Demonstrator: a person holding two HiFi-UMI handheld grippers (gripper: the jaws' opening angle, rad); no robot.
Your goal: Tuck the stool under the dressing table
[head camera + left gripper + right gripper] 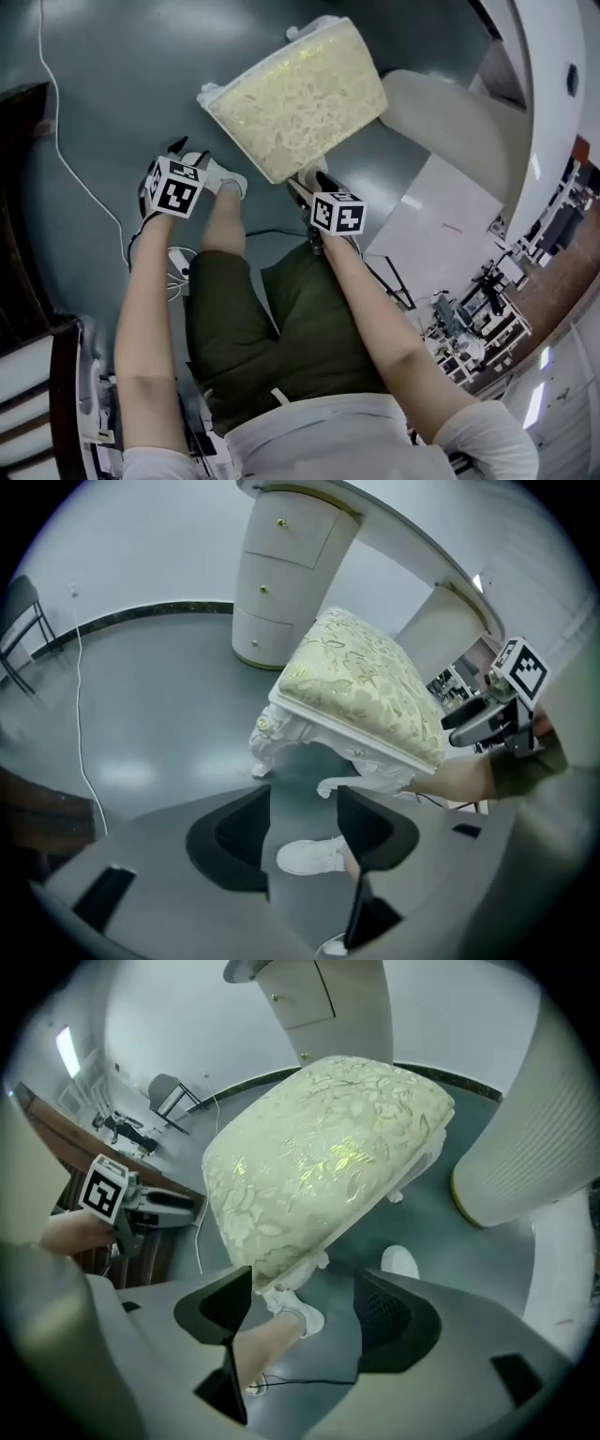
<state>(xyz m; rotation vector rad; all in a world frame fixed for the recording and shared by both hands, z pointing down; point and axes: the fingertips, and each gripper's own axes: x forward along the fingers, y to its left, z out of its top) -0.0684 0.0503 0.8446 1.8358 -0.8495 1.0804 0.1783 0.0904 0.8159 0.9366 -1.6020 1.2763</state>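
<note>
The stool (295,98), with a cream patterned cushion on carved white legs, stands on the grey floor in front of me. Beyond it is the white dressing table, its drawer pedestal (281,574) on one side and a rounded pedestal (534,1138) on the other. My left gripper (187,155) hangs open short of the stool's near left corner; in its own view only floor and my white shoe (314,855) show between its fingers. My right gripper (309,183) is open at the near right corner, with the cushion (319,1162) edge just above the gap and untouched.
A thin white cable (70,159) runs over the floor at the left, beside dark wooden furniture (23,122). Racks with equipment (469,309) stand at the right. My legs and shoes are directly below both grippers. A folding chair (173,1096) stands by the far wall.
</note>
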